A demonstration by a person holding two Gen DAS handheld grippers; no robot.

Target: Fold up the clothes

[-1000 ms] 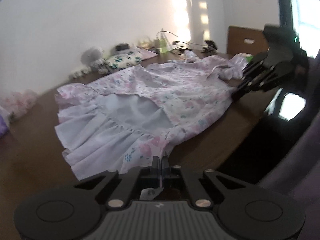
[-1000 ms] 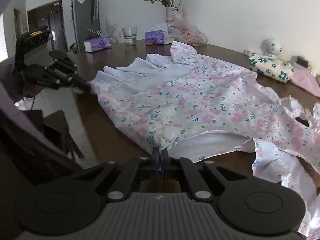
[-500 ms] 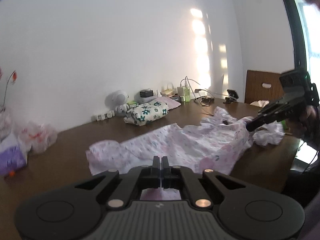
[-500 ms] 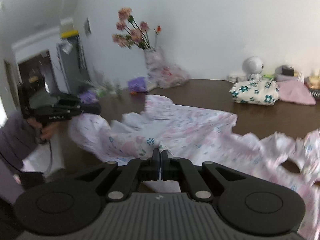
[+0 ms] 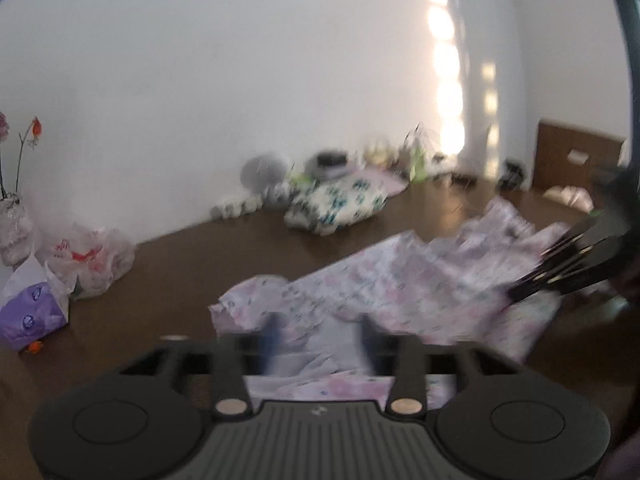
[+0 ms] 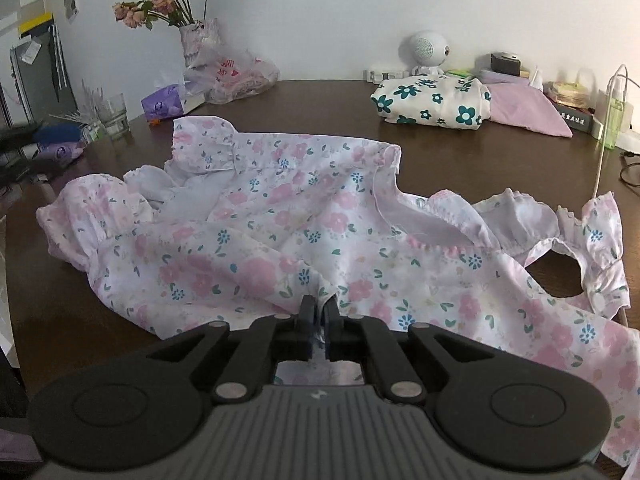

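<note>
R gripper (image 6: 319, 312) is clamped on a fold of the floral dress (image 6: 280, 240), jaws nearly together w/ fabric pinched between. L gripper (image 5: 316, 334) is blurred, jaws seen wide apart over the dress hem. Dress is spread rumpled across the dark wood table (image 6: 328, 108). Folded flowered cloth (image 6: 432, 100) sits at 1 o'clock, flower vase (image 6: 196, 40) at 11, white wall behind

Thin, soft floral cloth on the dress (image 6: 280, 232), ruffled and matt; dark polished wood table (image 6: 320, 100) with a slight sheen; matt black ribbed plastic on the right tongs (image 6: 319, 320).
</note>
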